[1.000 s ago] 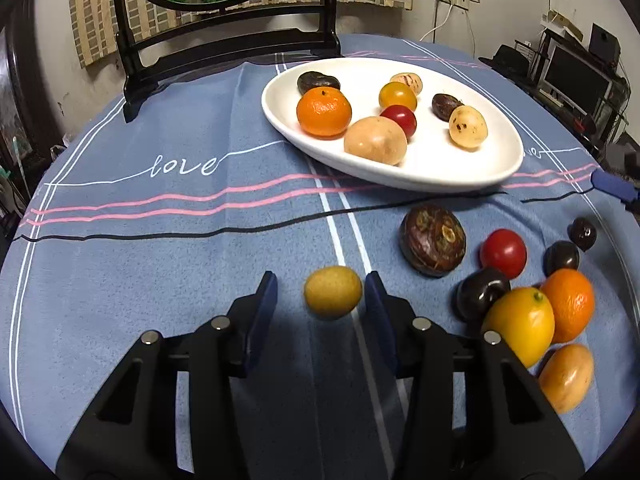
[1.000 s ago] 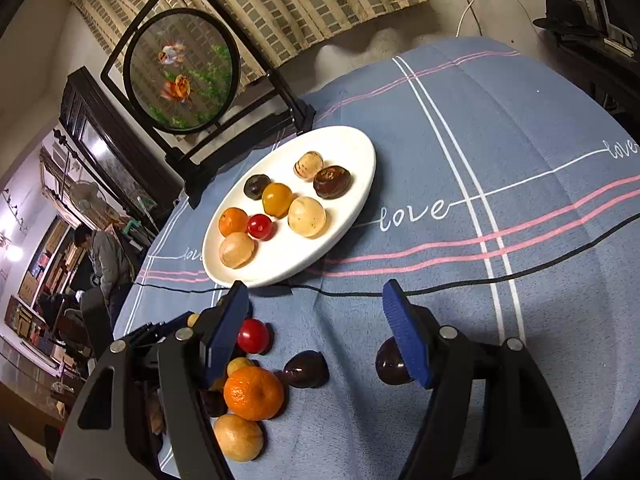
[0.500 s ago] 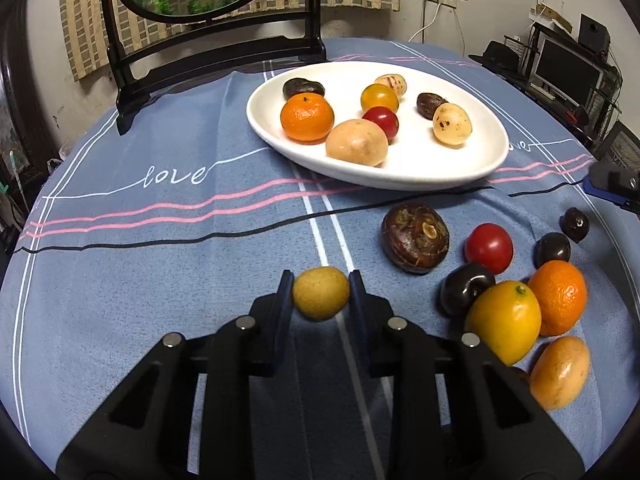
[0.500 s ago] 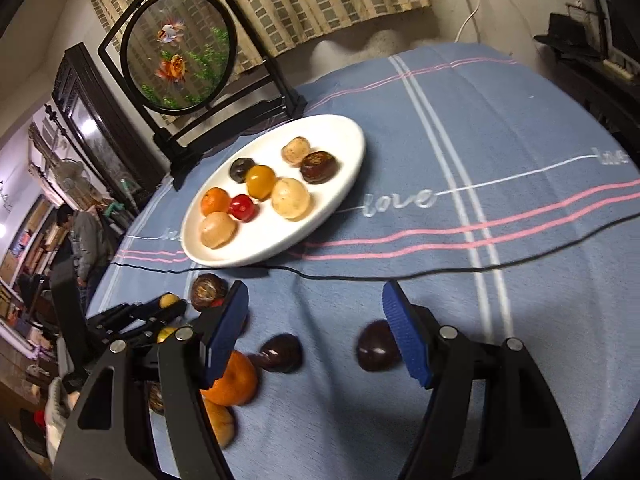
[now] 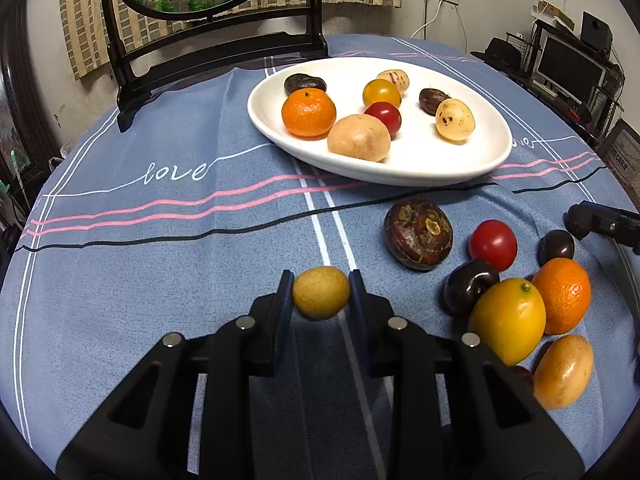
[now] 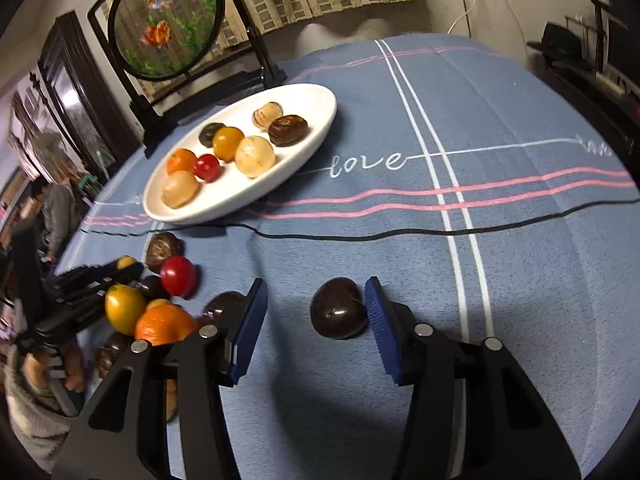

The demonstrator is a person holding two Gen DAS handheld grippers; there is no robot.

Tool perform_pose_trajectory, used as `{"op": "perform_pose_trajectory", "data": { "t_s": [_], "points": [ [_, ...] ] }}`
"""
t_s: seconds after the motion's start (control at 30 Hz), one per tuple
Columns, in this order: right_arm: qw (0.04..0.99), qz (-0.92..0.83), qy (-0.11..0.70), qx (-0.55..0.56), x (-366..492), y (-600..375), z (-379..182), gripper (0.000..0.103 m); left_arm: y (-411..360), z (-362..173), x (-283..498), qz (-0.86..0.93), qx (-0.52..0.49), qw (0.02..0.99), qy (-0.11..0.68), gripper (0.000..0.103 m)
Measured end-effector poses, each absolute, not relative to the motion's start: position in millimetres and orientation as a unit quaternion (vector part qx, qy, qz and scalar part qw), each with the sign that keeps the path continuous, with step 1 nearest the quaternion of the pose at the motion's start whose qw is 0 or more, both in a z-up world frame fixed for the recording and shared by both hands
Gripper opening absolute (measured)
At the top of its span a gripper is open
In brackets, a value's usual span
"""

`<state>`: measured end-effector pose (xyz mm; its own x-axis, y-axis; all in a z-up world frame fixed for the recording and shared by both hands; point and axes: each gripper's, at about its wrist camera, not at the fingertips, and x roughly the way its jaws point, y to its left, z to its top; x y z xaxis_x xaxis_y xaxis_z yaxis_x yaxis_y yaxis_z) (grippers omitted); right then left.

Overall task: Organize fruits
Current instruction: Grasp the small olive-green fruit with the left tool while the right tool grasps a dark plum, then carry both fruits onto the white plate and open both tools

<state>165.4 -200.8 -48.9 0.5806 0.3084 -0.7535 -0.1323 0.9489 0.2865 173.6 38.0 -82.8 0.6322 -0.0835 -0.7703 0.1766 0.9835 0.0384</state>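
Left wrist view: the left claw point(image 5: 321, 294) is clenched on a small yellow fruit point(image 5: 320, 297), its long axis crosswise between the pads, low over the table point(image 5: 120, 272). The white plate point(image 5: 400, 168), already bearing several fruits, lies at about one o'clock, so the carry likely goes forward and slightly right.

Right wrist view: the right claw point(image 6: 316, 322) is released, straddling a glossy dark round fruit point(image 6: 339, 314) that touches the right-hand pad. The plate sits at eleven o'clock.

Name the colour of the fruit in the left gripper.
Dull yellow fruit, clearest in the left wrist view.
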Motion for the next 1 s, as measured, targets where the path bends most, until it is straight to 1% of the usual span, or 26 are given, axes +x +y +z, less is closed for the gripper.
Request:
{"op": "perform_pose_trajectory", "data": {
  "t_s": [0.1, 0.17, 0.2, 0.23, 0.3, 0.5, 0.6, 0.67, 0.77, 0.9, 1.0],
  "points": [
    [0.886, 0.104, 0.447, 0.067, 167.2, -194.4, -55.9, 0.047, 38.1, -83.0, 173.7, -0.073, 0.054, 0.902, 0.423, 0.028],
    [0.89, 0.093, 0.445, 0.046, 166.6, -191.3, -57.3, 0.041, 38.0, -83.0, 174.1, -0.073, 0.053, 0.901, 0.423, 0.028],
    [0.89, 0.089, 0.444, 0.044, 166.5, -191.5, -57.5, 0.038, 38.3, -83.0, 174.0, -0.073, 0.053, 0.901, 0.424, 0.028],
    [0.891, 0.084, 0.444, 0.047, 166.4, -193.9, -57.8, 0.031, 38.6, -83.0, 174.0, -0.074, 0.051, 0.901, 0.424, 0.028],
    [0.89, 0.086, 0.443, 0.063, 166.6, -200.0, -58.3, 0.031, 39.3, -83.0, 174.0, -0.074, 0.05, 0.901, 0.424, 0.028],
    [0.892, 0.089, 0.439, 0.062, 165.3, -198.8, -57.1, 0.03, 42.8, -83.2, 174.3, -0.08, 0.038, 0.901, 0.424, 0.028],
    [0.897, 0.103, 0.424, 0.073, 163.4, -198.5, -49.3, 0.03, 42.6, -79.9, 171.0, -0.078, 0.041, 0.907, 0.413, 0.028],
    [0.901, 0.113, 0.411, 0.081, 161.4, -198.3, -42.4, 0.03, 40.5, -71.8, 165.8, -0.069, 0.052, 0.916, 0.392, 0.028],
    [0.903, 0.132, 0.396, 0.104, 161.6, -199.4, -30.2, 0.031, 43.2, -51.3, 166.4, -0.066, 0.031, 0.926, 0.371, 0.028],
    [0.905, 0.16, 0.376, 0.12, 175.5, -190.4, -5.1, 0.031, 38.5, -24.5, 192.9, -0.058, 0.011, 0.931, 0.36, 0.028],
    [0.905, 0.176, 0.368, 0.119, 200.3, -173.2, 14.5, 0.031, 24.7, -18.3, 216.2, -0.065, -0.003, 0.93, 0.363, 0.028]
  ]
}}
